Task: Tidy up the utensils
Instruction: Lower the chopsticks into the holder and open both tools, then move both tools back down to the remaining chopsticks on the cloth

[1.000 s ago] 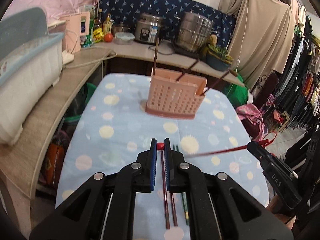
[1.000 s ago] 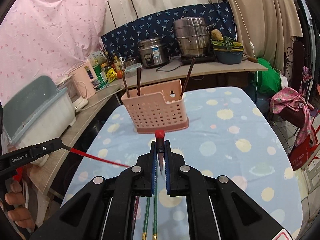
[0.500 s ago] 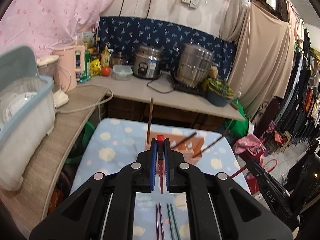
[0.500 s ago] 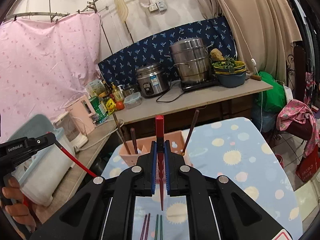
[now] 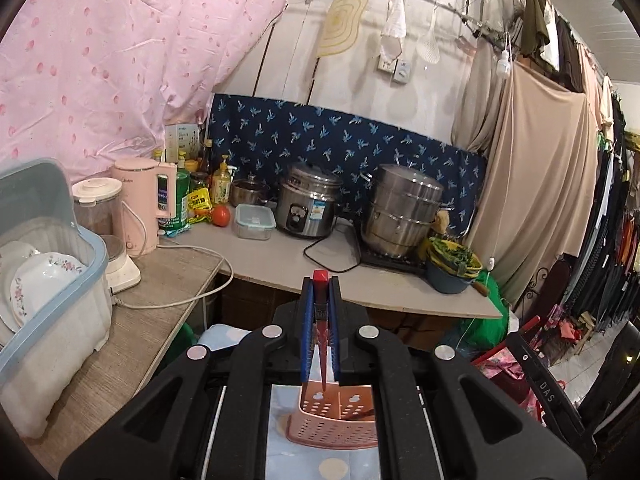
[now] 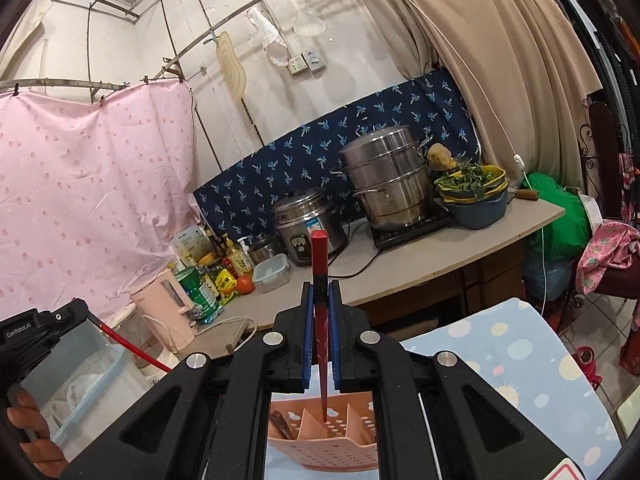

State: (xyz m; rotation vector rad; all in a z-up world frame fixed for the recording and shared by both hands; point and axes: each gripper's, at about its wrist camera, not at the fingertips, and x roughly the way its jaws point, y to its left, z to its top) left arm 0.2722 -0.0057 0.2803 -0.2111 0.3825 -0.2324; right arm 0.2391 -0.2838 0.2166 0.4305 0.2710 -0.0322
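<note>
Your left gripper point(image 5: 319, 334) is clamped on a red chopstick point(image 5: 320, 320), held upright above the pink utensil basket point(image 5: 336, 424), its tip over the basket's rear wall. Your right gripper point(image 6: 320, 338) pinches a second red chopstick point(image 6: 320, 280), its tip just above a middle compartment of the basket point(image 6: 320, 440). A dark utensil point(image 6: 282, 430) leans in the basket's left compartment.
</note>
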